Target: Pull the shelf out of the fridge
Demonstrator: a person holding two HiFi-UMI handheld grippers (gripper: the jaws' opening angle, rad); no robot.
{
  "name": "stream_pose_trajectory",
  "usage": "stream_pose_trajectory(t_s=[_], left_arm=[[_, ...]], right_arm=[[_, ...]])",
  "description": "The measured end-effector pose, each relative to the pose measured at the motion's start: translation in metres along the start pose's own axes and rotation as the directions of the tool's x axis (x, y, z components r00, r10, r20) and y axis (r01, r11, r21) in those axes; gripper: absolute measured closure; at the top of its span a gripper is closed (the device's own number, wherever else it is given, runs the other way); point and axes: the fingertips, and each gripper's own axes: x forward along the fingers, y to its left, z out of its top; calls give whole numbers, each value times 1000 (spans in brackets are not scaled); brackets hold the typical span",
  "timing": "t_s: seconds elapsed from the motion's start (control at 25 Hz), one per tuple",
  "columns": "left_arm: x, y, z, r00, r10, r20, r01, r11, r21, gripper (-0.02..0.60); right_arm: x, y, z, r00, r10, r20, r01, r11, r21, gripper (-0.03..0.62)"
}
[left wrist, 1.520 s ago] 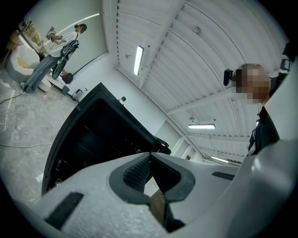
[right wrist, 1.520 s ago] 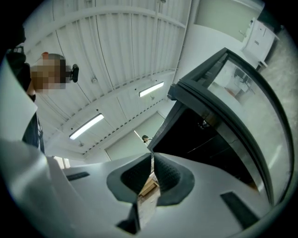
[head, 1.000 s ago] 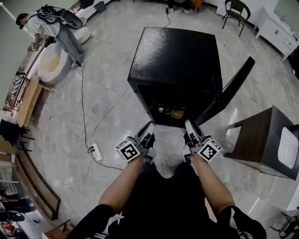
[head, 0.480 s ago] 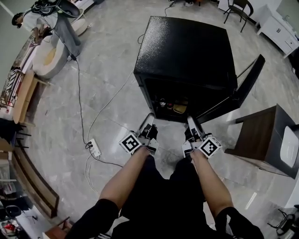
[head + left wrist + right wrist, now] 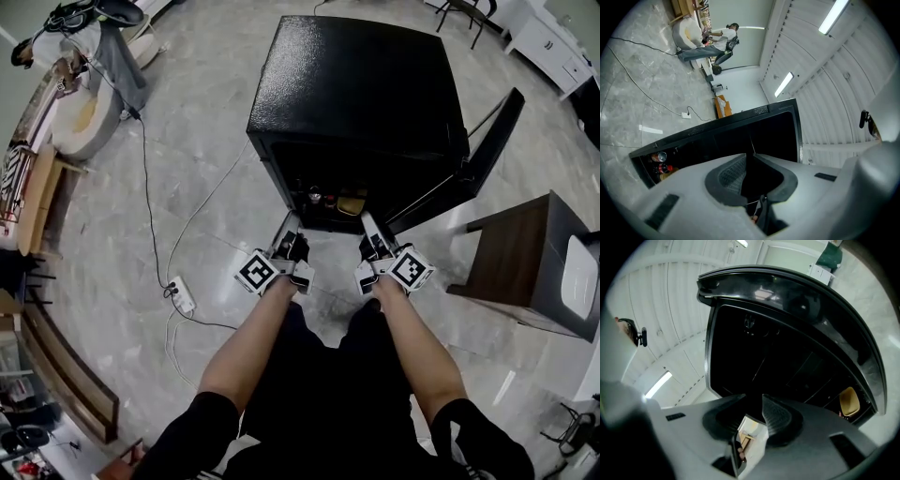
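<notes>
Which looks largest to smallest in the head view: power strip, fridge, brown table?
1. fridge
2. brown table, partly cut off by the frame edge, yet clearly smaller than the fridge
3. power strip, by far the smallest

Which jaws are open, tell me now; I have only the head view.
Observer: The left hand-held gripper is shut, its tips together with nothing between them.
Operator: Now report the other one.
Observer: The right hand-held gripper has just been opening. Its jaws stand slightly apart, and nothing is between them.
</notes>
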Motion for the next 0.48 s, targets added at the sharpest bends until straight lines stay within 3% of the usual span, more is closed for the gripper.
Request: stream_pose_trajectory(t_s=[0.28, 0.48], left_arm=[[9, 25, -2, 999, 38, 3, -38, 999, 9, 549], [14, 40, -4, 998, 54, -11, -54, 999, 6, 498]], right_arm=[[3, -35, -6, 996, -90, -4, 90, 996, 29, 485], [4, -52, -11, 995, -103, -9, 103, 994, 40, 480]])
